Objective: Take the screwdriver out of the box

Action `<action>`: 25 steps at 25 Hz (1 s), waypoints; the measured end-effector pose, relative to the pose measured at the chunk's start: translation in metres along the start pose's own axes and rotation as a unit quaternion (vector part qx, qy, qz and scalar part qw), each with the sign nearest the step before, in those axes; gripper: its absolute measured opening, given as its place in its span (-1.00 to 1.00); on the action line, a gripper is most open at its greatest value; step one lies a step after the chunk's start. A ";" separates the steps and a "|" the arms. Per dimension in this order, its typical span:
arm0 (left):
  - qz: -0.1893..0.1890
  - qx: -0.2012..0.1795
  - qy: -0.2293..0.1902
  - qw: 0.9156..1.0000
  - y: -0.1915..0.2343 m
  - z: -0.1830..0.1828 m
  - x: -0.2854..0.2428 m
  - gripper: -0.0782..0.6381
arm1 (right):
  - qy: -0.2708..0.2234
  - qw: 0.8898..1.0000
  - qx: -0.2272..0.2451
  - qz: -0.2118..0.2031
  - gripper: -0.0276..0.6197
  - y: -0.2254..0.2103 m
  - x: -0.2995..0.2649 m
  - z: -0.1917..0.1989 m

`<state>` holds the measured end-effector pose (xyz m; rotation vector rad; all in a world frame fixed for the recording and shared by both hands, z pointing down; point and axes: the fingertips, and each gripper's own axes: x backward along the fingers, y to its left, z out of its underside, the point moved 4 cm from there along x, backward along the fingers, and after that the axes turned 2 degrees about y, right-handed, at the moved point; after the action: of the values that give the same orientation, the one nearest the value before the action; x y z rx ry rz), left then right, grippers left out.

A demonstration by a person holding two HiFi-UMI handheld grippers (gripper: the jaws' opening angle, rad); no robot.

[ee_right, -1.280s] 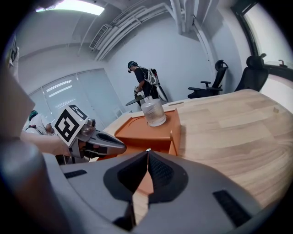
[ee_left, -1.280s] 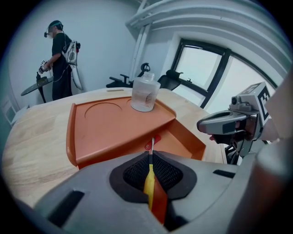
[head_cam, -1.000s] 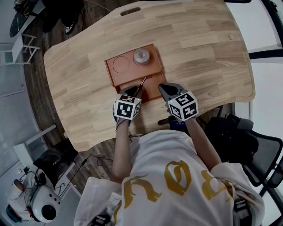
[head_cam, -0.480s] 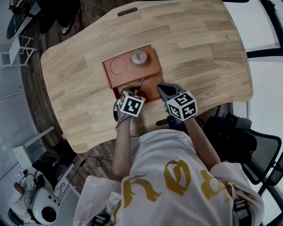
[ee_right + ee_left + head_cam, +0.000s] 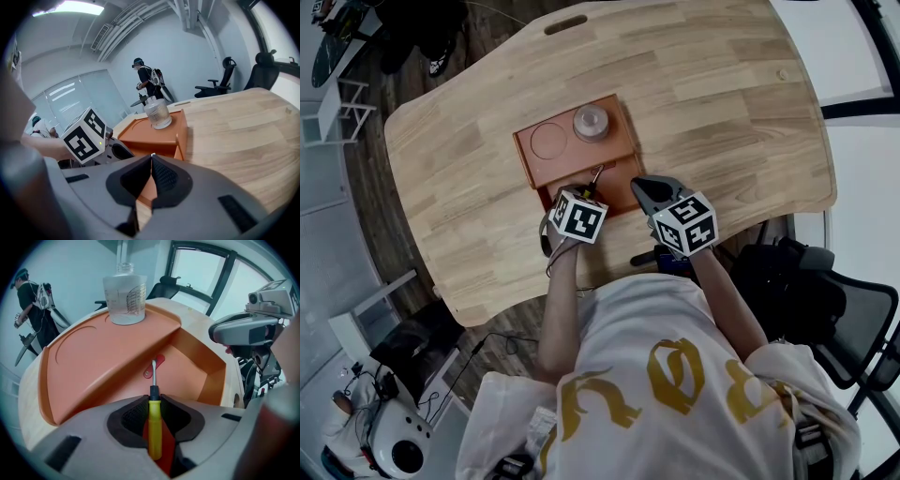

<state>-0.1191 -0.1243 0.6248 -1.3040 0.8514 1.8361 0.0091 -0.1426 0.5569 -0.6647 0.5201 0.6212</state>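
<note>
L gripper sank into orange box, jaws just closing onto screwdriver handle.
R gripper jaws together, nothing held.

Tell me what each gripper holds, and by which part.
The left gripper, its jaws having just been closing, clamps the screwdriver by the front of its yellow handle, behind the black collar. The right gripper is shut and holds nothing.

Pale wood table fills centre. Dark plank floor round it. Black office chair low right, two more chairs by pale wall. Big dark-framed windows behind. Strip light glowing overhead.
</note>
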 end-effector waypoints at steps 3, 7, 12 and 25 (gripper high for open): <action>0.007 0.004 0.005 1.000 0.000 0.001 -0.001 -0.56 | -0.001 1.000 0.000 0.001 -0.88 0.000 0.001 -0.001; -0.005 -0.017 -0.010 1.000 0.002 -0.006 0.007 -0.56 | -0.012 1.000 0.005 0.011 -0.88 -0.004 0.002 -0.006; -0.002 -0.014 -0.018 1.000 0.002 -0.005 0.008 -0.56 | -0.015 1.000 0.001 0.016 -0.88 -0.007 0.004 -0.007; 0.009 -0.053 -0.063 0.997 -0.013 -0.016 0.022 -0.56 | -0.025 1.000 0.006 0.018 -0.88 -0.002 0.011 -0.007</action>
<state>-0.1057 -0.1276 0.5977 -1.2335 0.7095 1.9769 0.0165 -0.1445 0.5459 -0.6277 0.4891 0.6656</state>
